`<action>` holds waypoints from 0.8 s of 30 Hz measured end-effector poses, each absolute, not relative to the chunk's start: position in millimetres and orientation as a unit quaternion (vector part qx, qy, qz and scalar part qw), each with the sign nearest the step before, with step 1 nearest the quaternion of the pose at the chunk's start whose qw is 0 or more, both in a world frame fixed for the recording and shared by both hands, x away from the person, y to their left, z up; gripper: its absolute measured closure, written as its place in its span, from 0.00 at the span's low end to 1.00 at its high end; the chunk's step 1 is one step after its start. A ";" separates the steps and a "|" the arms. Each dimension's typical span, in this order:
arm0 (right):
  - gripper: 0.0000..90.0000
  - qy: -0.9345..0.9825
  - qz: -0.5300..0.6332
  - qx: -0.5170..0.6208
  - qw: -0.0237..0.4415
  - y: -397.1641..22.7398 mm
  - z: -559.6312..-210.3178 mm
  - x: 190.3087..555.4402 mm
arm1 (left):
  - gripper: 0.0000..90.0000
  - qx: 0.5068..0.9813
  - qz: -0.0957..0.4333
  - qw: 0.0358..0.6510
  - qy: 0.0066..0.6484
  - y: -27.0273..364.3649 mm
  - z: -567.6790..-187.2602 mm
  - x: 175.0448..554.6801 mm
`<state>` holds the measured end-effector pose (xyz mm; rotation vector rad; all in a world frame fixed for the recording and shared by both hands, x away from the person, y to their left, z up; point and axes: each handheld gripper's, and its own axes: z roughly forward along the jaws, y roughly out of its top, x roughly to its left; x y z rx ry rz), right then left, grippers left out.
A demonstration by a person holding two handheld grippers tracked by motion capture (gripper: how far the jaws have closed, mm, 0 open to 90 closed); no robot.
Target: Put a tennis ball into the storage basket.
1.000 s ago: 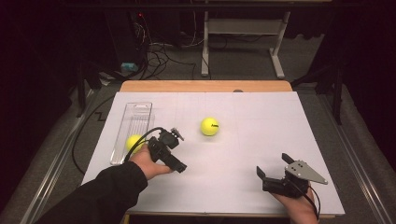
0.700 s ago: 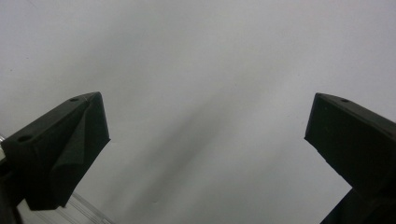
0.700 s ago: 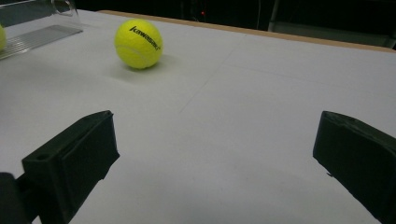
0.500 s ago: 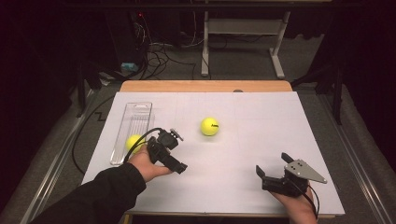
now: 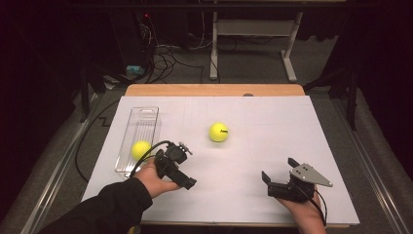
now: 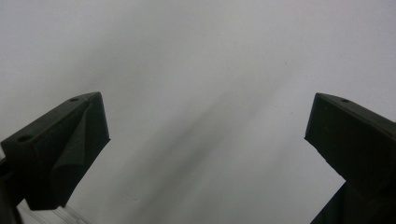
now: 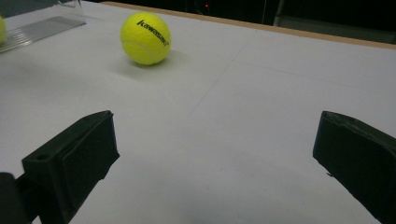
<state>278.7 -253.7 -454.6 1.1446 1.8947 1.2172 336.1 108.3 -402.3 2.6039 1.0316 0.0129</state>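
Observation:
A yellow tennis ball (image 5: 218, 132) lies on the white table, near its middle; in the right gripper view this ball (image 7: 145, 38) sits far ahead and to the left. A second yellow ball (image 5: 140, 149) rests in the near end of a clear plastic tray (image 5: 143, 119). My left gripper (image 5: 182, 178) hovers just right of the tray, pointing down at bare table, and its jaws (image 6: 205, 130) stand wide apart with nothing between them. My right gripper (image 5: 280, 170) is low at the front right, open and empty (image 7: 215, 154), aimed toward the loose ball.
The tray (image 7: 37, 28) lies along the table's left side. A wooden strip (image 5: 214, 89) borders the far edge of the table. Beyond it are cables and a white stand's legs (image 5: 253, 29) on the dark floor. A black cable (image 5: 146, 151) trails from the left gripper.

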 end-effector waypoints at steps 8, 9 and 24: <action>0.00 0.726 0.453 0.419 0.303 -236.3 -447.7 304.3 | 0.01 0.918 0.002 0.163 0.362 107.2 -401.1 333.5; 0.00 0.726 0.454 0.419 0.302 -233.1 -447.0 308.7 | 0.01 0.918 0.002 0.163 0.362 107.2 -401.1 333.5; 0.01 0.757 0.444 0.395 0.274 -165.2 -438.7 374.9 | 0.01 0.921 -0.006 0.161 0.356 106.0 -403.9 331.6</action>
